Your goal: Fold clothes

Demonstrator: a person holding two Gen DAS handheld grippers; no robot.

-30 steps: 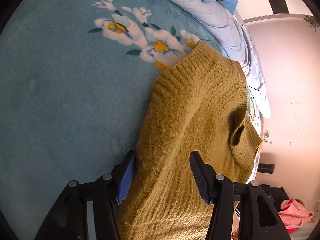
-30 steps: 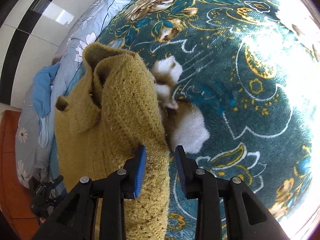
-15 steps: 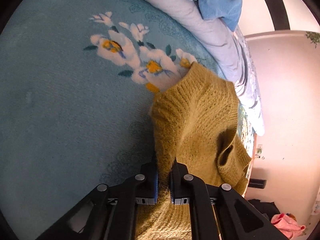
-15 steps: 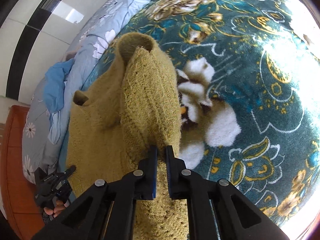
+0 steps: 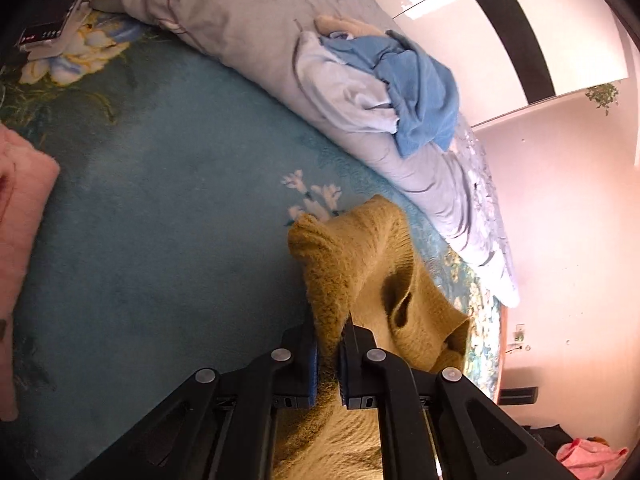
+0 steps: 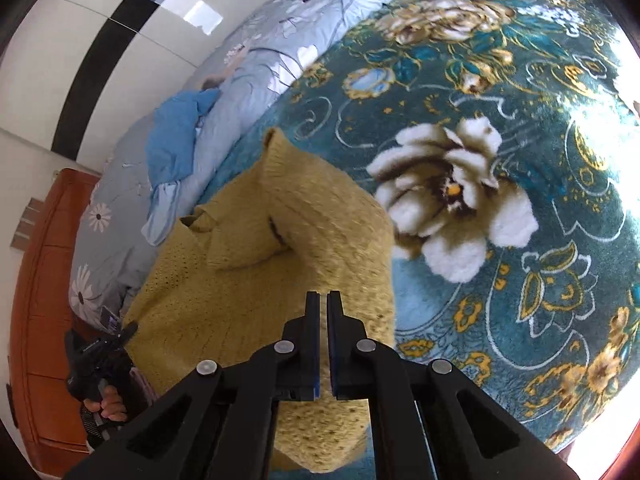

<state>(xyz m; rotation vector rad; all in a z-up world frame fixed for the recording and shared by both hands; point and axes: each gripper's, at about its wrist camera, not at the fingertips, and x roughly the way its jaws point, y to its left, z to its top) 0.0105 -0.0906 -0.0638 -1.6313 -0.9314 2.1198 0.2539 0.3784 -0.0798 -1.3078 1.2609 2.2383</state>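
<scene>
Closest, the left gripper (image 5: 329, 334) is clenched on an edge of the mustard knitted sweater (image 5: 372, 276), and the fabric is pinched between its blue pads. Also the right gripper (image 6: 323, 312) has its fingers pressed almost together over the sweater (image 6: 288, 240); I cannot tell if fabric is caught between them. The sweater is bunched over the teal flowered blanket (image 6: 500, 100). Further, a grey-blue quilt (image 5: 248, 28) lies along the blanket edge with blue clothes (image 5: 416, 88) on top, and a pink cloth (image 5: 20, 208) is at the left
</scene>
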